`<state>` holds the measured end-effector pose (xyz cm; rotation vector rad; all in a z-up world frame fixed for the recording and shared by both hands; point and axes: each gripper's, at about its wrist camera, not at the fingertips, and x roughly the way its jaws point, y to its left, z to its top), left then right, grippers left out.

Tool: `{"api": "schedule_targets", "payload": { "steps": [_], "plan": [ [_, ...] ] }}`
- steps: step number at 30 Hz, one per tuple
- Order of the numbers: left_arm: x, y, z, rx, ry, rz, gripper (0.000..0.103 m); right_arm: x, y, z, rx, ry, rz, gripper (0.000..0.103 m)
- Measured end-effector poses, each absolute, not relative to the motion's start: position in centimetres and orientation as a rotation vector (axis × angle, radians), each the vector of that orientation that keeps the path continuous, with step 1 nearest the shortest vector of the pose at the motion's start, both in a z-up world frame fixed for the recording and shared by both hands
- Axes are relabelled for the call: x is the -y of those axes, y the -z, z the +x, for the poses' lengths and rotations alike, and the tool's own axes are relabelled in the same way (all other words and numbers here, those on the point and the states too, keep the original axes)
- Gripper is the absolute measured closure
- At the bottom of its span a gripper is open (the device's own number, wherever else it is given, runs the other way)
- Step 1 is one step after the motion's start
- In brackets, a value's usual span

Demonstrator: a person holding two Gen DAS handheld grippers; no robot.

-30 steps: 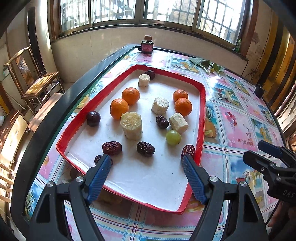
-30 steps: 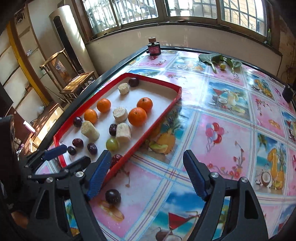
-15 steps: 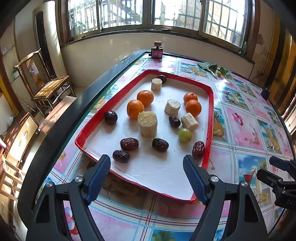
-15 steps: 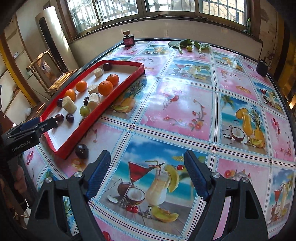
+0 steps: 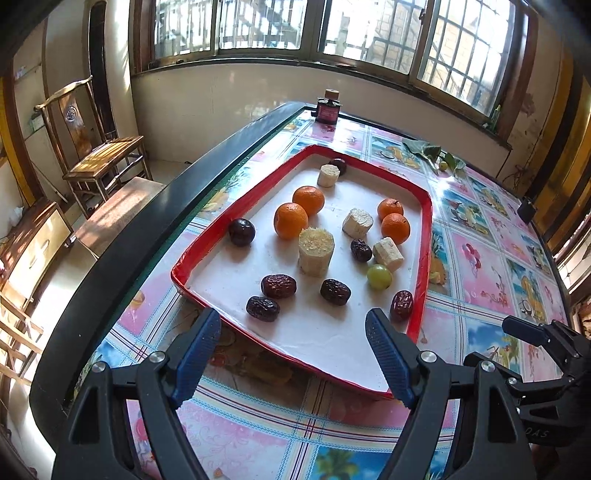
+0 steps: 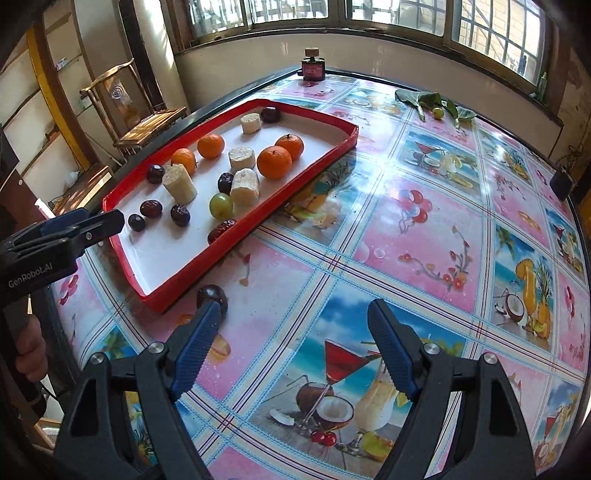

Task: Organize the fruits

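My right gripper (image 6: 293, 332) is wide and empty; the stray plum (image 6: 211, 295) sits just past its left fingertip, outside the red tray (image 6: 236, 230).

Premises: a domestic room, apparently a living or dining area in a home. Evidence: a desk (image 5: 480, 258) covered with a glossy fruit-and-cocktail print cloth; beyond the desk, a tiled wall under barred windows (image 5: 369, 29); to the left of the desk, a carved wooden armchair (image 5: 99, 147) and low wooden furniture; a small corked bottle (image 6: 312, 68) at the desk's far edge.
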<state>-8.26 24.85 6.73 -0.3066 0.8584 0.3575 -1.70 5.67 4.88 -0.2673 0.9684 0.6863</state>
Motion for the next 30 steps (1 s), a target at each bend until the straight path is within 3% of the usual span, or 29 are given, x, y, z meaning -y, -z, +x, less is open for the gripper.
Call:
{"api": "schedule_targets", "payload": {
  "steps": [10,22,30],
  "plan": [
    [-25.4,-7.2,-8.5,-0.846,-0.376,-0.308,0.010,-7.4,-4.7,-1.9,-0.976,-0.710,-0.306,0.020],
    [-25.8,-9.5,-9.0,-0.772,-0.582,-0.197,0.010,-7.5,-4.7,-1.9,-0.977,-0.709,-0.325,0.020],
    [-25.1,-7.9,-8.3,-0.873,-0.490,-0.254,0.010,-7.7,-4.7,-1.9,-0.976,-0.710,-0.327,0.020]
  ]
}}
